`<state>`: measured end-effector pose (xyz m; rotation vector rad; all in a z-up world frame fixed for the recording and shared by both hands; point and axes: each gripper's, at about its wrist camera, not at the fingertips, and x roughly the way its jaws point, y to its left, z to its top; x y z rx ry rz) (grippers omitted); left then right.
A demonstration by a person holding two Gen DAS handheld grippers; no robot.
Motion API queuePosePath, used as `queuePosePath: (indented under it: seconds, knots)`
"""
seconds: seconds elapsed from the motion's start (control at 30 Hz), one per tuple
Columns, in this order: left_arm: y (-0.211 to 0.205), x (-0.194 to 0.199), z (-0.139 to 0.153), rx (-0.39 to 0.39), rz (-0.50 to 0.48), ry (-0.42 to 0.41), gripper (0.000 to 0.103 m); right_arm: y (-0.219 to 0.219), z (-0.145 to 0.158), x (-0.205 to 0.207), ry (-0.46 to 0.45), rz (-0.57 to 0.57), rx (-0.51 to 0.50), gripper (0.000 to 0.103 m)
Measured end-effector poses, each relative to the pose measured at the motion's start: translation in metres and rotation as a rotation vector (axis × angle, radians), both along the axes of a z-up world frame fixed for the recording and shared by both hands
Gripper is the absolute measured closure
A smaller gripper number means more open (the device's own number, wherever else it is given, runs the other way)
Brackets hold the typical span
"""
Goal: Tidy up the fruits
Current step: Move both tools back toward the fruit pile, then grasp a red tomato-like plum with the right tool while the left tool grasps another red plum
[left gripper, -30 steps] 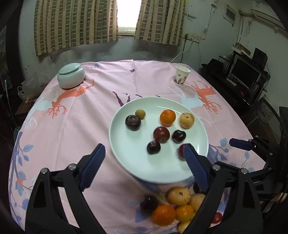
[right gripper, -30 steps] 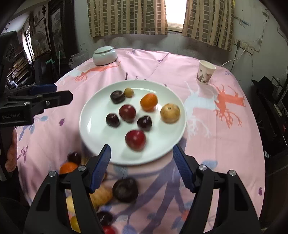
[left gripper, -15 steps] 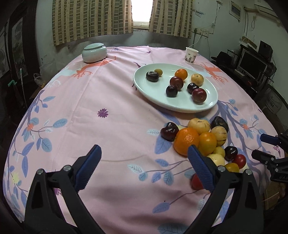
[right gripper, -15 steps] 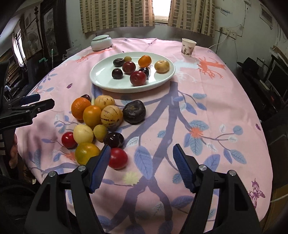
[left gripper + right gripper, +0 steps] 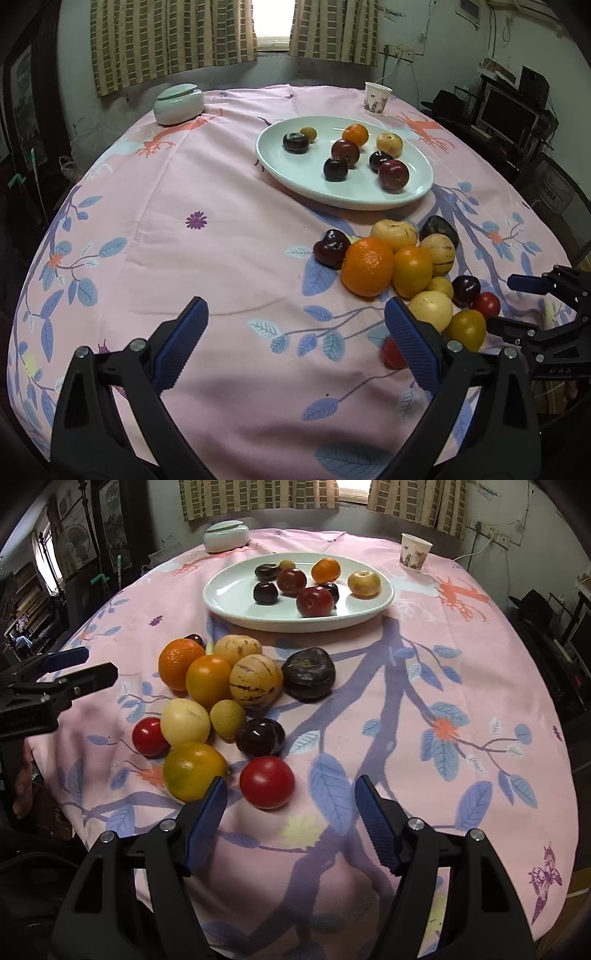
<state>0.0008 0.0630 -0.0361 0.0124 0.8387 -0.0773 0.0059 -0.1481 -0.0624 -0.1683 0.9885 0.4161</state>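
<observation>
White plate (image 5: 221,602) holds eight fruits; about a dozen more sit heaped on the cloth (image 5: 461,657) nearby. My left tongs (image 5: 295,343) and right tongs (image 5: 291,816) are spread, empty.

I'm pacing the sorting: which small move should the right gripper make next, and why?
Probably ease the right gripper forward and down around the red tomato. Its jaws, just closing a little, stand open and empty; the tomato lies loose on the tablecloth, nearest of the pile, while the plate has room.
</observation>
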Motion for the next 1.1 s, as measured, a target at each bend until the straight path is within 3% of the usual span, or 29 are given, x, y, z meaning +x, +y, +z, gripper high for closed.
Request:
queuePosePath:
  seconds: [0.13, 0.27, 0.4, 0.7, 0.77, 0.83, 0.9, 1.0, 1.1]
  knots:
    - [-0.014, -0.005, -0.002, 0.061, -0.052, 0.017, 0.005, 0.005, -0.010, 0.006, 0.061, 0.029, 0.055, 0.069]
    - [-0.022, -0.011, -0.003, 0.075, -0.108, 0.026, 0.005, 0.006, -0.004, 0.004, 0.036, 0.025, 0.075, 0.070]
    - [-0.028, -0.007, -0.011, 0.040, -0.145, 0.060, 0.005, -0.008, 0.010, 0.004, -0.021, -0.045, 0.061, 0.070]
    - [-0.050, -0.001, -0.031, 0.058, -0.215, 0.125, 0.006, -0.031, 0.004, 0.008, 0.015, -0.101, 0.112, 0.070]
    - [-0.055, -0.001, -0.035, 0.048, -0.238, 0.145, 0.015, -0.033, 0.004, 0.009, 0.020, -0.112, 0.124, 0.070]
    - [-0.058, 0.002, -0.042, 0.021, -0.252, 0.179, 0.042, -0.034, 0.003, 0.010, 0.025, -0.113, 0.133, 0.070]
    - [-0.058, 0.003, -0.041, 0.006, -0.242, 0.160, 0.049, -0.033, 0.001, 0.009, 0.029, -0.110, 0.141, 0.070]
    - [-0.055, 0.005, -0.036, -0.047, -0.249, 0.158, 0.074, -0.033, 0.002, 0.008, 0.029, -0.104, 0.143, 0.070]
    - [-0.052, 0.002, -0.030, -0.031, -0.233, 0.135, 0.074, -0.033, 0.005, 0.006, 0.019, -0.105, 0.141, 0.070]
